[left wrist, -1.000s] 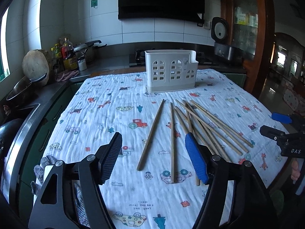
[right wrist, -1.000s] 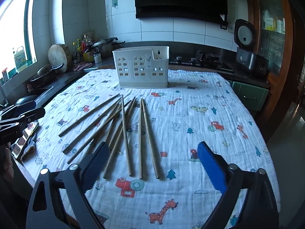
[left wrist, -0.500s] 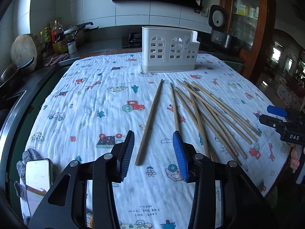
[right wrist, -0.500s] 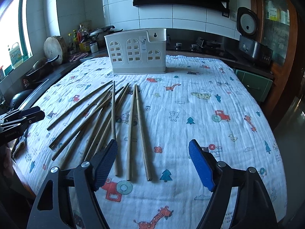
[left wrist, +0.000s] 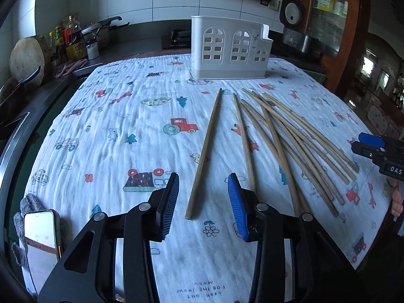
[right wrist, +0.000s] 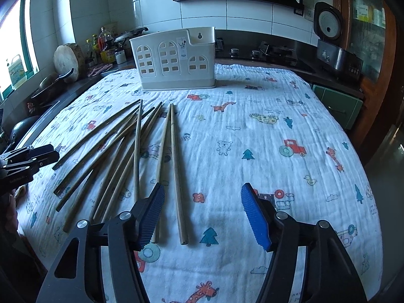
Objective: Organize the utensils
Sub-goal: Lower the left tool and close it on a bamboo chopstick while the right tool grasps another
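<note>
White-tiled kitchen wall (right wrist: 247,17), daylit window (right wrist: 15,50)

We look from each wrist, low and close over the patterned cloth (left wrist: 126,131), angled downward toward the far wall. Both views share the chopsticks (left wrist: 290,136) and the white holder (right wrist: 176,63).

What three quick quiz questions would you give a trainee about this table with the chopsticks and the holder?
1. True or false: chopsticks stick out of the white utensil holder.
2. The chopsticks lie on: A) bare wood, B) a printed cloth, C) a tray.
3. Is the left gripper gripping anything?

Key:
1. False; nothing shows above its rim.
2. B.
3. No. Its jaws have just been closing, and the near end of the single chopstick shows between them, but the pads are not touching it.
</note>
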{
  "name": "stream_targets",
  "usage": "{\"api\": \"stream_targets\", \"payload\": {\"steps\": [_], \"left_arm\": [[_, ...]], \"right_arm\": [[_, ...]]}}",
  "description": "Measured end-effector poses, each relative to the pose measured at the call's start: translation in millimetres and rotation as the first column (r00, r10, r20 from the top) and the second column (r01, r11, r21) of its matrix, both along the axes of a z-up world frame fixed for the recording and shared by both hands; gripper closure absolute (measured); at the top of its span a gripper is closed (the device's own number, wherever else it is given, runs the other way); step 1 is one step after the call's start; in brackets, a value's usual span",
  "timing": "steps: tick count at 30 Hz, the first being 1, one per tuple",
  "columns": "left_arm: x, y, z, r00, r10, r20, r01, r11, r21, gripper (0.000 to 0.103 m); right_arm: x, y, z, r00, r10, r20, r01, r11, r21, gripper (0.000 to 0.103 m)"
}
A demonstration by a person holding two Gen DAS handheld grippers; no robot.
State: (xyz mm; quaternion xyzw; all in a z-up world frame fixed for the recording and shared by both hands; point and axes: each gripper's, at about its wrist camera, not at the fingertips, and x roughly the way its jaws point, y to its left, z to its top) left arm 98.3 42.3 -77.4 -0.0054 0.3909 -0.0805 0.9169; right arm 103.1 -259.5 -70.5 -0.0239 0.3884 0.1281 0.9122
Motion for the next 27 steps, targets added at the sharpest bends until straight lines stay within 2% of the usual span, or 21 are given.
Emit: {"api": "stream_targets", "payload": {"steps": [6, 12, 17, 18, 23, 27], "left_arm": [[11, 2, -11, 0.999, 0.005, -0.050, -0.005, 1.000, -0.001, 0.083], [12, 5, -14, 0.998, 0.022, -0.060, -0.021, 1.000, 0.010, 0.089], [12, 0, -16, 0.998, 0.014, -0.057, -0.012, 0.999, 0.036, 0.091], [12, 0, -16, 0.998, 0.015, -0.057, -0.013, 0.999, 0.034, 0.092], [12, 1, -16, 0.998, 0.017, -0.061, -0.015, 0.999, 0.035, 0.092], [12, 2, -16, 0.997, 0.022, -0.068, -0.021, 1.000, 0.019, 0.092]], "right_arm": [[6, -1, -6, 1.000, 0.007, -0.019, -0.007, 1.000, 0.012, 0.053], [8, 4, -8, 0.999, 0.032, -0.031, -0.031, 0.999, 0.026, 0.062], [9, 12, -11, 0.997, 0.059, -0.042, -0.058, 0.998, 0.019, 0.071], [9, 12, -12, 0.997, 0.061, -0.046, -0.060, 0.998, 0.017, 0.075], [8, 16, -16, 0.995, 0.084, -0.058, -0.083, 0.996, 0.021, 0.080], [8, 20, -21, 0.993, 0.095, -0.068, -0.094, 0.995, 0.009, 0.090]]}}
